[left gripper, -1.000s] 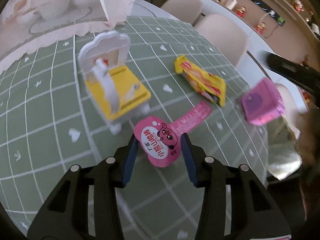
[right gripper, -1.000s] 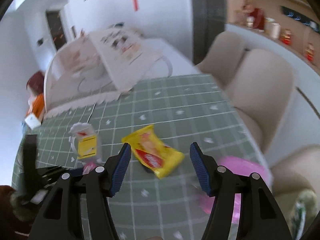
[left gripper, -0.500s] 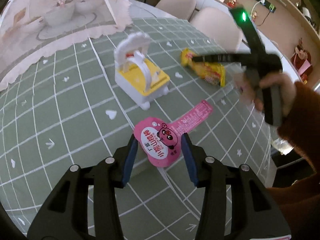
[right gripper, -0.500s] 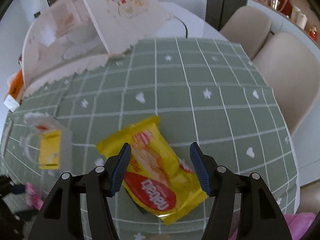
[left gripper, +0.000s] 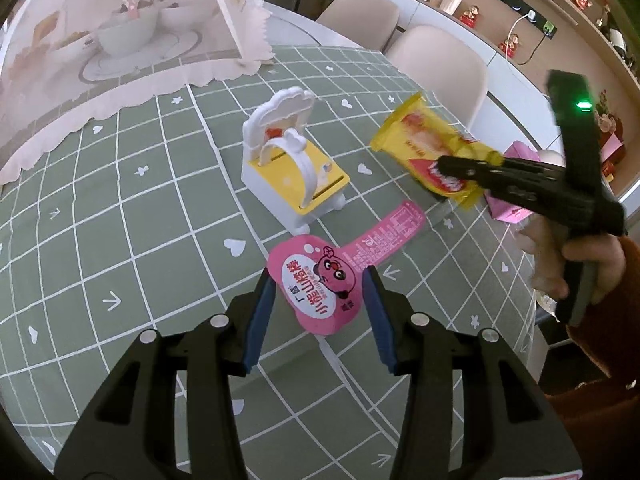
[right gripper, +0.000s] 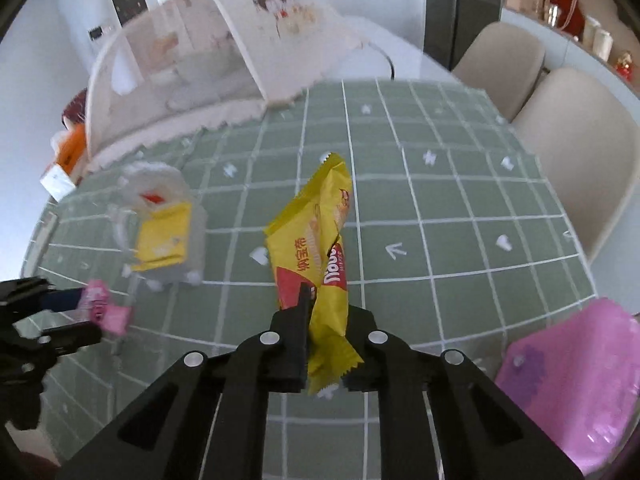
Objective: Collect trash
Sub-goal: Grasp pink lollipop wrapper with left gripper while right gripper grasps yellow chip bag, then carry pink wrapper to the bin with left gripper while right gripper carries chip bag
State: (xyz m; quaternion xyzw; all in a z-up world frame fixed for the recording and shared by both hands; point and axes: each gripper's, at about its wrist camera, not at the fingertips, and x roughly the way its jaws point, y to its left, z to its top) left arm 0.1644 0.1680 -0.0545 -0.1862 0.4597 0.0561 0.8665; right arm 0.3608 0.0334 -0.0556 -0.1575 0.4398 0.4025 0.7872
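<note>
The worktop point(left gripper: 132, 216) is round, under a green grid cloth, and its rim curves away on the right, where two beige chairs point(left gripper: 436, 60) stand close against it. A pink-trimmed mesh food cover point(left gripper: 132, 28) fills the far left part. Between that and the near edge the cloth lies mostly bare, with open squares to the left of the white and yellow toy bin point(left gripper: 294, 168) near the middle. A pink bag point(right gripper: 576, 380) sits at the right rim.

The left tool point(left gripper: 318, 312) points steeply down at the cloth, its blue pads point(left gripper: 260, 320) pressing the two sides of a pink snack wrapper point(left gripper: 320, 292). The wrapper's rounded head sits between the pads and its long tail runs away up and to the right, toward the toy bin's near foot, ending just short of it.

The right tool point(right gripper: 326, 320) also tilts steeply downward, held by a hand point(left gripper: 576, 264) in a rust sleeve point(left gripper: 600, 400) near the right rim. Its jaws are closing, and the yellow snack packet point(right gripper: 316, 240) is pinched between them at its near end, creased along the middle. The packet's long axis runs straight away from the tool, serrated far end pointing toward the food cover, and its far part is lifted clear of the cloth
</note>
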